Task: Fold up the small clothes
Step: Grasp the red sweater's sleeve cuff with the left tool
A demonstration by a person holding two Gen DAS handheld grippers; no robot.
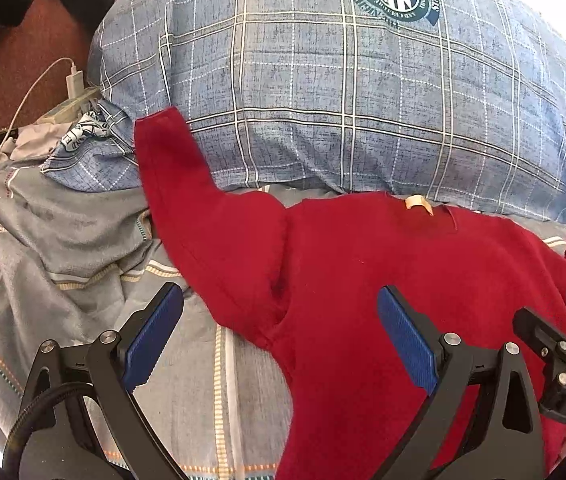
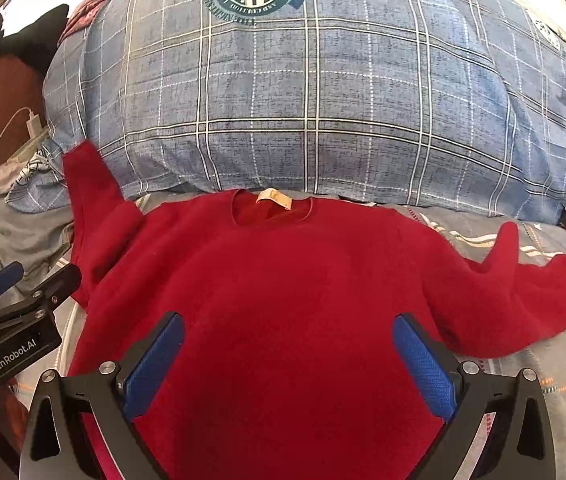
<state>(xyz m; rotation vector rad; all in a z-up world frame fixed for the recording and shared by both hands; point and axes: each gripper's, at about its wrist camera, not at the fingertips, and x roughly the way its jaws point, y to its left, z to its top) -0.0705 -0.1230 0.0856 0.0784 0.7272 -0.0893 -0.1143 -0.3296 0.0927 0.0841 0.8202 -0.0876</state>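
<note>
Right wrist view gives you the plaid pillow [image 2: 315, 92] at the back, and just in front of it the red sweater [image 2: 283, 280] lies flat, collar touching the pillow's edge. Your right gripper [image 2: 288, 354] hangs spread wide over the sweater, holding nothing; your left gripper [image 1: 281, 326] likewise gapes empty above its sleeve [image 1: 187, 200].

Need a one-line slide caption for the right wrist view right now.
Open right gripper poised over a red sweater spread flat on the bed, collar toward the blue plaid pillow.

Both wrist views look forward, low and close over the bed [image 1: 219, 380]; they share the red sweater [image 2: 283, 300] and the checked pillow [image 1: 343, 100].
</note>
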